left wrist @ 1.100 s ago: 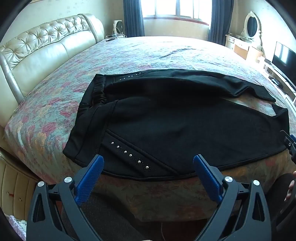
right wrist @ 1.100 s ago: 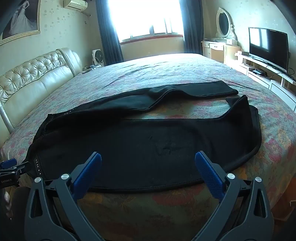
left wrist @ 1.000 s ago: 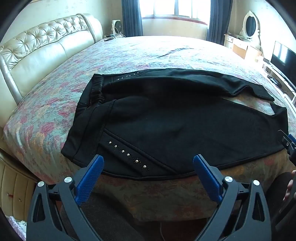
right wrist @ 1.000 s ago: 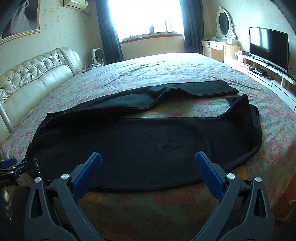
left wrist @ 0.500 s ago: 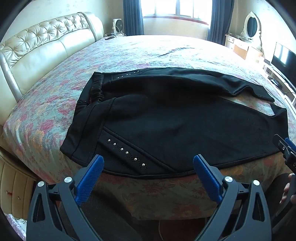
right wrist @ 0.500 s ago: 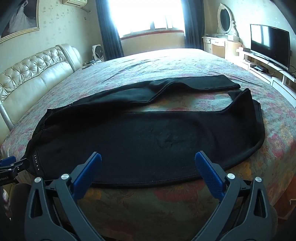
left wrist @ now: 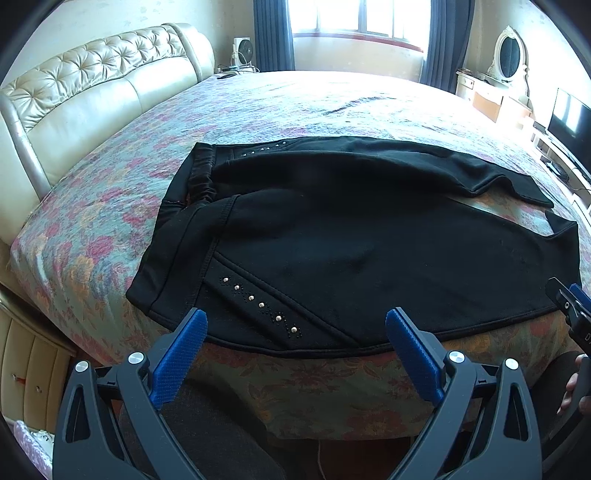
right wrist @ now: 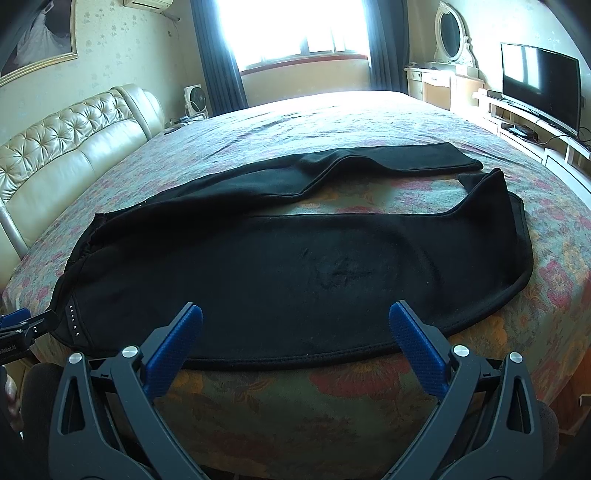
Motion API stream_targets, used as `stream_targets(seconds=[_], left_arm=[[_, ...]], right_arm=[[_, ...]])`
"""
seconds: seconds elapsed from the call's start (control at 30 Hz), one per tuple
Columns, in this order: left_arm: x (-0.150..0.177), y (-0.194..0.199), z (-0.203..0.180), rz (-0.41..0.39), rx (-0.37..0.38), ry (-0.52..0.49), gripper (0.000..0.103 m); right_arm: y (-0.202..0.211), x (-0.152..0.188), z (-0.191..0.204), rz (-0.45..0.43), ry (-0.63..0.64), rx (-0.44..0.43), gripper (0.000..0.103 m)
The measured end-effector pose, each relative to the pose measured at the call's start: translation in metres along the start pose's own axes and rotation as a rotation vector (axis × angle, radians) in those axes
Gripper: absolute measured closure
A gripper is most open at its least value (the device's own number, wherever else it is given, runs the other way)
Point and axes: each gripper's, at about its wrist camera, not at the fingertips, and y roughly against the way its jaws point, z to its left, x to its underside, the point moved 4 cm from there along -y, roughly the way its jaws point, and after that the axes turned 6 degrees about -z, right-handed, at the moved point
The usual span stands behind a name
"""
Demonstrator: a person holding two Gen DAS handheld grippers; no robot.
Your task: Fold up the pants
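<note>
Both fingers (left wrist: 413, 354) spread short of pants (left wrist: 351, 240).

Floral bedspread (left wrist: 110, 206), tufted cream headboard (left wrist: 92, 85), dark television (right wrist: 539, 88), oval vanity mirror (right wrist: 451, 35), blue curtains (right wrist: 218, 55).

Matt black cloth pants (left wrist: 369, 236) (studs shiny)

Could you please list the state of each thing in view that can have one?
pants: unfolded, flat on the bed, legs apart
left gripper: open, empty
right gripper: open, empty
television: off
curtains: drawn open
</note>
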Motion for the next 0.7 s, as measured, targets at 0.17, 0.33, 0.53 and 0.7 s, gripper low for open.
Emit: stream_targets(seconds=[0.17,0.33,0.53,0.7], left_arm=[[-0.0012,0.0002,0.0018,-0.002,-0.007,0.005,0.007],[-0.0013,-0.0003,0.0036,0.0,-0.01,0.011,0.007],[-0.0008,-0.0009,0.0057,0.004,-0.014,0.021,0.007],[-0.0005,-0.0022,0.0072,0.007,-0.017,0.025,0.007]], right_arm=[[-0.0003,0.0009,-0.0001,0.001,0.0,0.0,0.002],[-0.0005,0.002,-0.0002,0.004,-0.001,0.0,0.002],[-0.0014,0.0044,-0.0007,0.011,-0.003,-0.001,0.002],[-0.0019,0.0048,-0.0007,0.014,-0.004,-0.001,0.002]])
